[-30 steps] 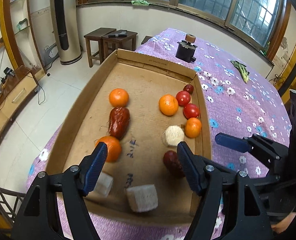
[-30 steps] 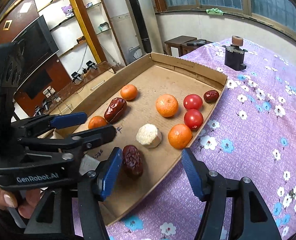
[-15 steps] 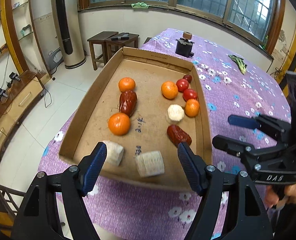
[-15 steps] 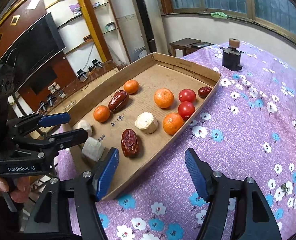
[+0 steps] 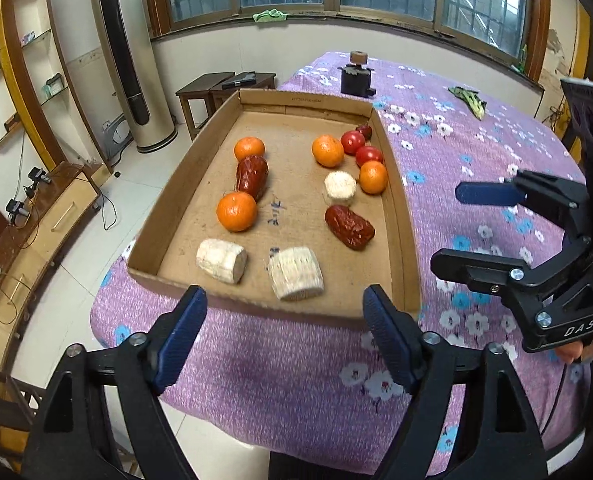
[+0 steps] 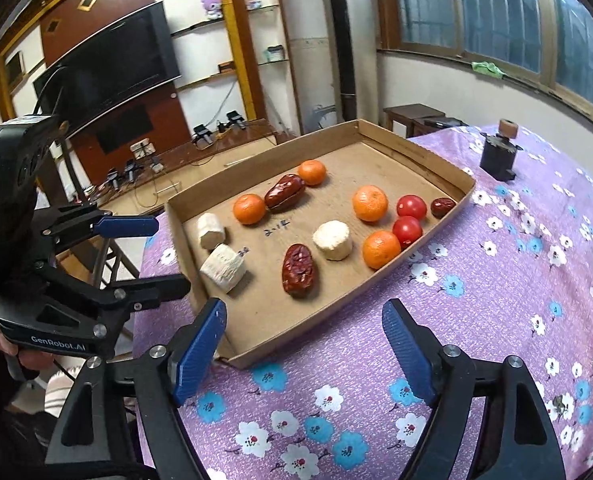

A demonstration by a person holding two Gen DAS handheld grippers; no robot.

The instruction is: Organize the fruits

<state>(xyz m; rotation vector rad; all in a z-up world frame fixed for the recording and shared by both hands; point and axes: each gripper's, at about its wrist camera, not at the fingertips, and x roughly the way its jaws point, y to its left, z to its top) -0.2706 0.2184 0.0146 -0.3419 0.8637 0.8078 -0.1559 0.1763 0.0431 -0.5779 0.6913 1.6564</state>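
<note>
Left tool (image 5: 284, 332) angled down, gaping, right tool (image 6: 304, 344) likewise

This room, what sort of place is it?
Probably a home living room: a wall-mounted TV, shelves with a plush toy, and a table under a flowered cloth.

The cardboard tray (image 5: 396, 216) holds four mandarins (image 5: 236, 211), three pale cut cylinder chunks (image 5: 295, 273), two large wrinkled red dates (image 5: 349, 227), two red tomatoes (image 5: 369, 155) and one small dark red date (image 5: 364, 131) in its far corner.
</note>
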